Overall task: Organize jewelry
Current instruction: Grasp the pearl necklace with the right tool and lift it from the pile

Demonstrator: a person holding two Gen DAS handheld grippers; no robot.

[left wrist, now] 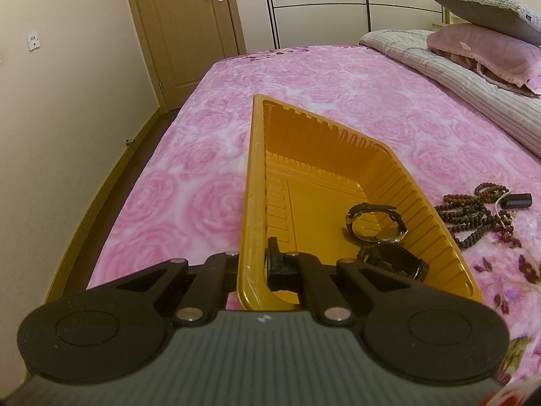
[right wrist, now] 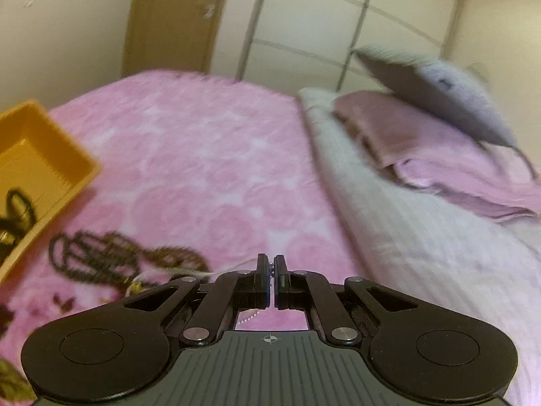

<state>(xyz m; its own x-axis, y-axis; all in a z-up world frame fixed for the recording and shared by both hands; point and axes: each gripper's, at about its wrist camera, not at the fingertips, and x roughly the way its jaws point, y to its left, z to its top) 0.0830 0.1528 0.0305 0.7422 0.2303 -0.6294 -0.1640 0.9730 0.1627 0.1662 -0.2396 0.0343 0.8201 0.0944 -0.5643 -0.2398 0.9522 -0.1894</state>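
An orange plastic tray (left wrist: 257,176) lies on the pink bed, and my left gripper (left wrist: 252,265) is shut on the tray's near left wall. Inside the tray are a gold-cased watch (left wrist: 375,223) and a black watch (left wrist: 397,260). Right of the tray, dark brown bead strands (left wrist: 473,213) lie tangled on the bedspread. In the blurred right wrist view my right gripper (right wrist: 271,269) is shut on a thin silver ball chain (right wrist: 248,318), which hangs below the pads just above the bed. The bead strands (right wrist: 111,257) are to its left, and the tray (right wrist: 44,159) is farther left.
A small black cylinder (left wrist: 515,199) lies beside the beads. A striped folded quilt (left wrist: 473,94) with a pink pillow (left wrist: 483,50) and a grey pillow (left wrist: 487,10) fills the bed's right side. The bed's left edge drops to the floor by the wall and door (left wrist: 189,27).
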